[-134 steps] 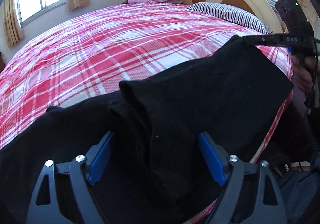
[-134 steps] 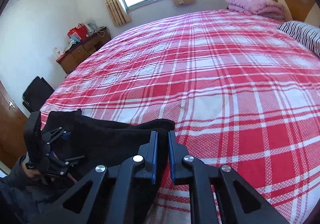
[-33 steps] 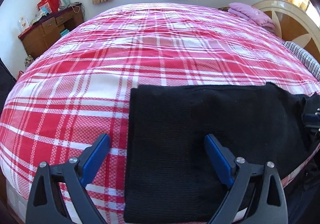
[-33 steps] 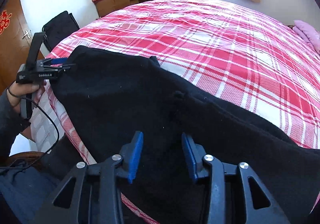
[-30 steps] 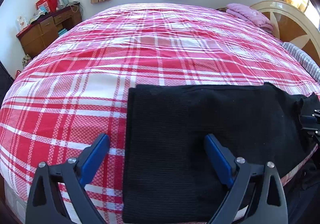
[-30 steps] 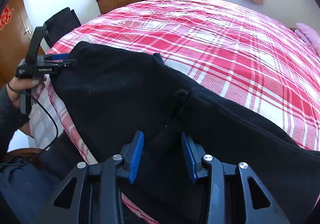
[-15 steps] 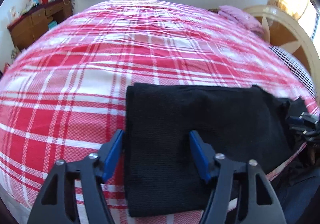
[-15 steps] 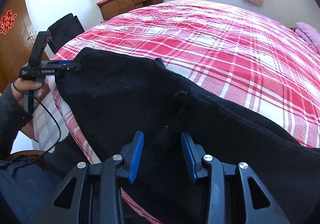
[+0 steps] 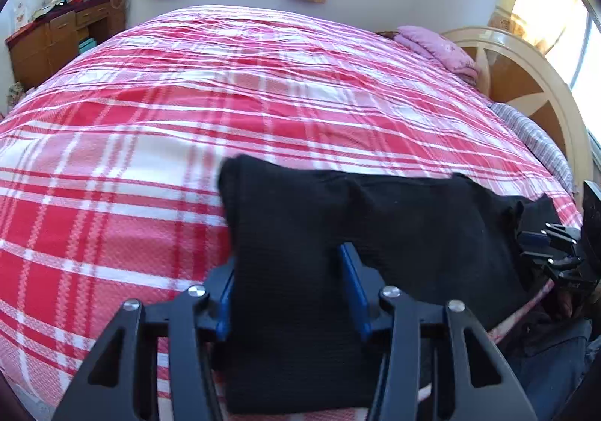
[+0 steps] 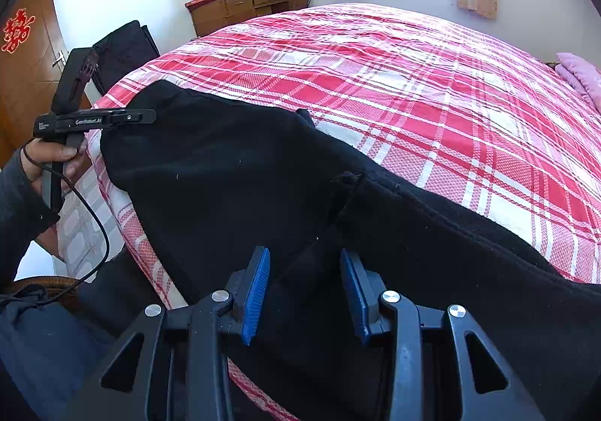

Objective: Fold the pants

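Observation:
Black pants (image 9: 394, 218) lie folded lengthwise along the near edge of the red plaid bed (image 9: 225, 90). My left gripper (image 9: 287, 289) is shut on the pants' left end, which bunches up between the blue pads. In the right wrist view the pants (image 10: 233, 173) spread across the bed's near edge. My right gripper (image 10: 304, 289) is open, its pads astride the cloth near a seam. The left gripper (image 10: 112, 118) shows at the far left, pinching the pants' end. The right gripper (image 9: 552, 252) shows at the right edge of the left wrist view.
A wooden dresser (image 10: 248, 7) with bags stands by the far wall. A cream headboard (image 9: 526, 82), a striped pillow (image 9: 537, 143) and a pink folded blanket (image 9: 439, 49) lie at the bed's head. A black chair (image 10: 124, 49) stands near the door.
My left gripper has closed from wide open onto the pants' left end and lifted it, so the cloth bunches. My right gripper stays open over the cloth, hardly moved.

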A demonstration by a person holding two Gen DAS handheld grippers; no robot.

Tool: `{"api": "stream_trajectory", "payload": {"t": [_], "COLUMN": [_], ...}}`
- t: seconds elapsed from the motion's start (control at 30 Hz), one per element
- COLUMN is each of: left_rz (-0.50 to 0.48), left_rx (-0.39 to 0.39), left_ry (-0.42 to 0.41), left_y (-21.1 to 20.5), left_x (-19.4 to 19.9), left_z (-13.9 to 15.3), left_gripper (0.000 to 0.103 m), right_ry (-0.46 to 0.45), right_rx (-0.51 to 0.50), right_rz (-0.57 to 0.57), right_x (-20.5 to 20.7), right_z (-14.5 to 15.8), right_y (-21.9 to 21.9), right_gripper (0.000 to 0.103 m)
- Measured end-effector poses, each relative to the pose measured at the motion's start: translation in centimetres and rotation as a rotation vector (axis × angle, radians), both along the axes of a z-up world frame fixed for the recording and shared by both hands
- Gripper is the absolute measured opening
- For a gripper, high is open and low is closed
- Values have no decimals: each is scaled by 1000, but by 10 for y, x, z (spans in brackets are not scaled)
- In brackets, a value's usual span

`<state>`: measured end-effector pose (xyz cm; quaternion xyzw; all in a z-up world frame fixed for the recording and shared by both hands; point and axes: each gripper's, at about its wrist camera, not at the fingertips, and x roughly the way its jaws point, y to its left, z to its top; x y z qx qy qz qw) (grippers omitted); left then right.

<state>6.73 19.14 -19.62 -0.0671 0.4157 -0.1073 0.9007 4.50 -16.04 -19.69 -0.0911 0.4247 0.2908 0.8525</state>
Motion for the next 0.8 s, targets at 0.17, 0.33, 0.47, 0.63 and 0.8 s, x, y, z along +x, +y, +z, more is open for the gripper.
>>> {"api": "stream_trajectory", "payload": {"t": [0.17, 0.33, 0.47, 0.63, 0.8], "left_rz": [12, -4, -11, -38, -65], "left_rx": [14, 90, 26, -144, -232], "left_ry": [-9, 0, 10, 9, -27], "left_y": [3, -7, -1, 12, 8], "left_x": [0, 0, 0, -4, -10], "left_z": [0, -6, -3, 7, 24], "left_gripper": [51, 53, 30, 23, 22], "right_ry": [-10, -14, -12, -8, -8], "right_rx": [-17, -20, -16, -7, 0], "right_rz": [6, 7, 5, 3, -1], "right_x": [-1, -3, -2, -1, -1], "right_z": [-2, -2, -1, -1, 1], "right_y": [2, 2, 2, 0, -1], "right_gripper": [42, 42, 42, 42, 41]}}
